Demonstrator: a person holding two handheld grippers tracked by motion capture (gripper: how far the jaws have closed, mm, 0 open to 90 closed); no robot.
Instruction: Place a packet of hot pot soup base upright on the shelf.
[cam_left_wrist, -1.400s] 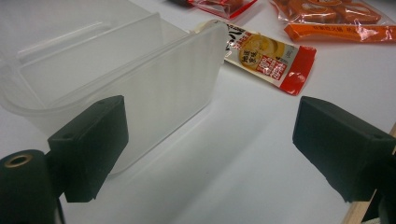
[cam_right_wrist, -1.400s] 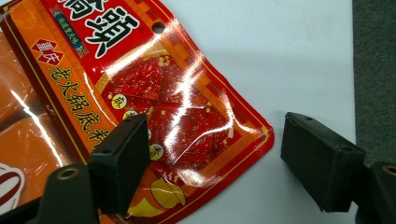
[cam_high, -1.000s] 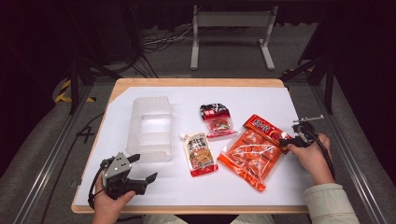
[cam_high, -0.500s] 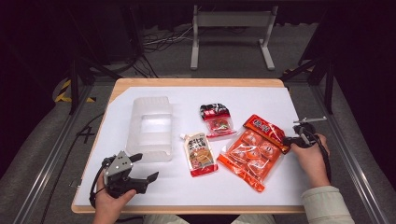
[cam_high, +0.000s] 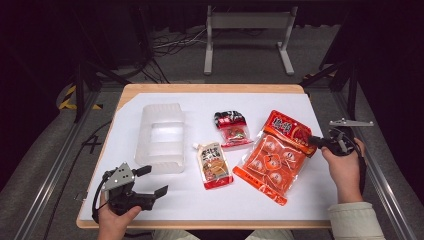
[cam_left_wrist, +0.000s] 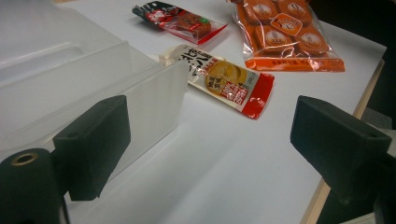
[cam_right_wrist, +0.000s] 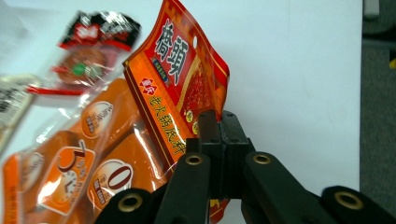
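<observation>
We pinch the red pouch (cam_right_wrist: 180, 79) by its near edge with our right gripper (cam_right_wrist: 218, 128), lifting it clear of the orange packet (cam_high: 272, 162) beneath; our left gripper (cam_left_wrist: 205, 149) waits spread beside the clear bin (cam_high: 161, 135)

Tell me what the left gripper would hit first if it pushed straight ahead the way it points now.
Probably nothing at once: between the open left gripper there is bare white table. Farther along that line lies the white-and-red sauce pouch; the clear plastic bin sits just beside its one jaw.

Red printed pouch (cam_right_wrist: 180, 77) tilted up, apparently overlapping the orange snack bag (cam_high: 267, 162)
</observation>
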